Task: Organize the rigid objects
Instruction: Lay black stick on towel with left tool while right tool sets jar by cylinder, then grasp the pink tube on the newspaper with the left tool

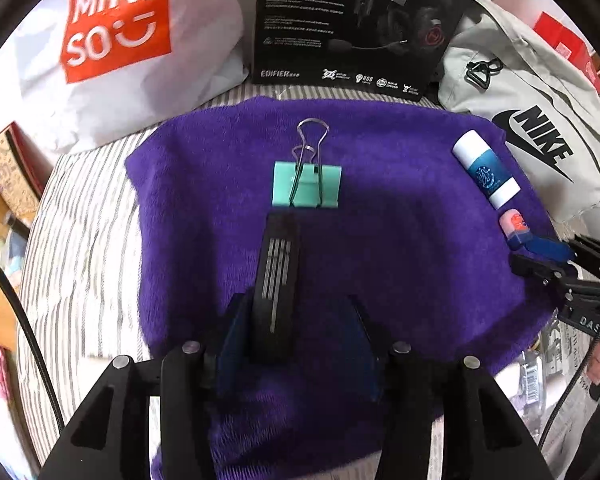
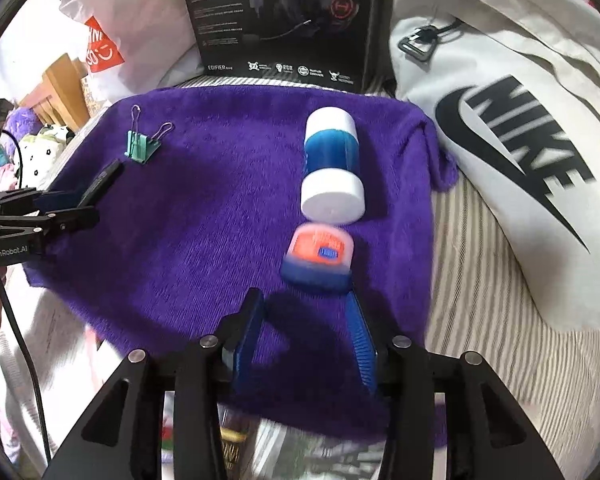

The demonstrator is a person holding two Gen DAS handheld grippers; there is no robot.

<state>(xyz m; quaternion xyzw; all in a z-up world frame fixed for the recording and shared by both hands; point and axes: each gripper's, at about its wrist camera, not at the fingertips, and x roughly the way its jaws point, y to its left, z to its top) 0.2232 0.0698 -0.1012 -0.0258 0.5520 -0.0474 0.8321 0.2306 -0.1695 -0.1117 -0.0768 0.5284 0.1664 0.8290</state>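
Black bar clamped in left tool, near green clip.

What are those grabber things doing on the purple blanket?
A person is tidying small things on a purple blanket with two tools. The left hand-held gripper is shut on a flat black object, its tip by the green binder clip. The right hand-held gripper is open, just behind a small orange jar lying beside a blue and white tube.
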